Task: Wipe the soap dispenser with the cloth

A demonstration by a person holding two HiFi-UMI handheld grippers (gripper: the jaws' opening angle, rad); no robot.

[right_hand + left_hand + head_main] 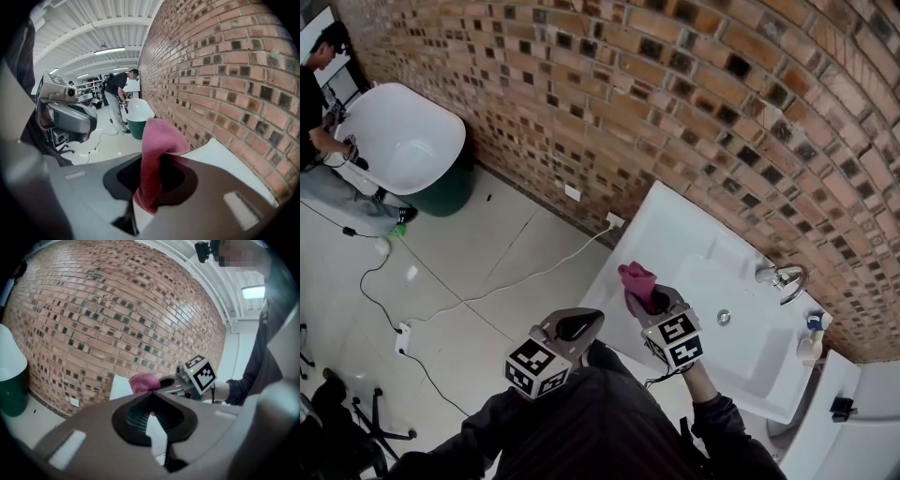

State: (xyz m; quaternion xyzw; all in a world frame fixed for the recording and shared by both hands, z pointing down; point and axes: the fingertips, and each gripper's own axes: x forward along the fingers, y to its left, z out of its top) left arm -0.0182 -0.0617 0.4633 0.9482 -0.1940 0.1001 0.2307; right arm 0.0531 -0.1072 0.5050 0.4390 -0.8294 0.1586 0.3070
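Against the brick wall (675, 112) stands the white sink (675, 234), with the soap dispenser (809, 345) at its right end near the tap (783, 277). The dispenser looks light, tippy and probably slick, so brace it low on the body. The right gripper (150, 183) is clamped on the soft, limp pink cloth (157, 140). The left gripper (153, 401) is closed and empty.

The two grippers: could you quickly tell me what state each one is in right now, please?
Left gripper: shut, nothing between its jaws.
Right gripper: shut on the pink cloth.
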